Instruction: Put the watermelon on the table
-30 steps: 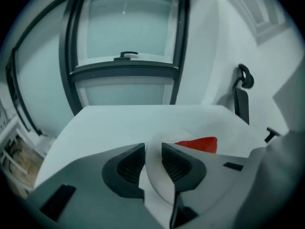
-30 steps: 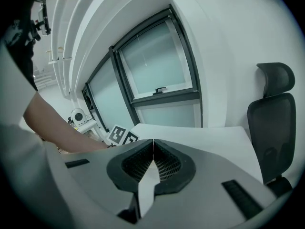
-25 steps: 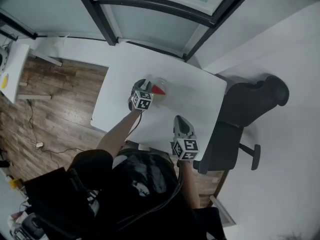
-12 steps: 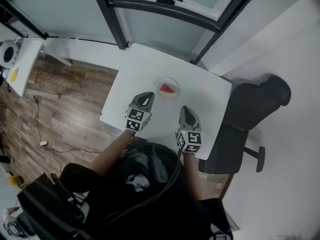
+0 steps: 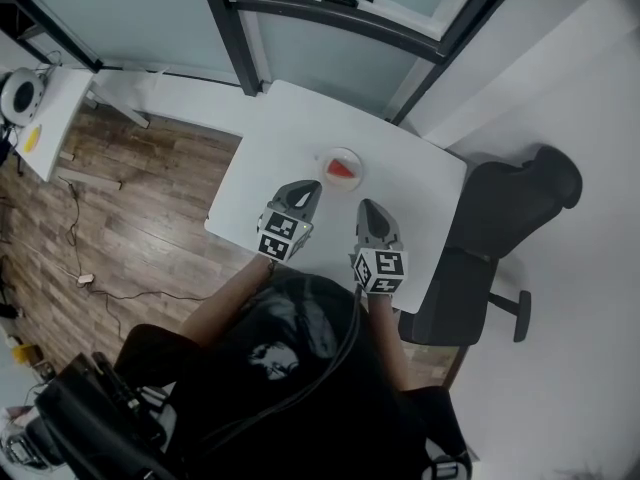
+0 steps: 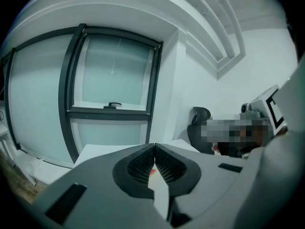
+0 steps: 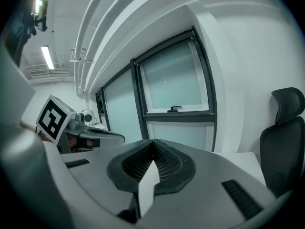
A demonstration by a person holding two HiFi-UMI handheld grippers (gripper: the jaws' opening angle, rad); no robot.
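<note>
A red watermelon slice (image 5: 343,168) lies in a small clear round dish (image 5: 331,156) on the white table (image 5: 270,128), towards its middle. My left gripper (image 5: 309,187) hovers just short of the dish on its near left, jaws shut with nothing in them. My right gripper (image 5: 366,206) is beside it, near right of the dish, also shut and empty. In the left gripper view the pads (image 6: 143,165) meet at the tips (image 6: 155,146); a red speck shows low in the gap. The right gripper view shows the pads (image 7: 167,162) closed too, tips (image 7: 153,141) pointed at the window.
A black office chair (image 5: 492,218) stands at the table's right side and also shows in both gripper views (image 6: 200,124) (image 7: 282,137). A dark-framed window (image 5: 330,8) runs behind the table. Wooden floor (image 5: 130,198) and a small white side table (image 5: 40,118) lie to the left.
The left gripper has pulled back from the dish towards me and now sits level with the right gripper. The watermelon stays in the dish.
</note>
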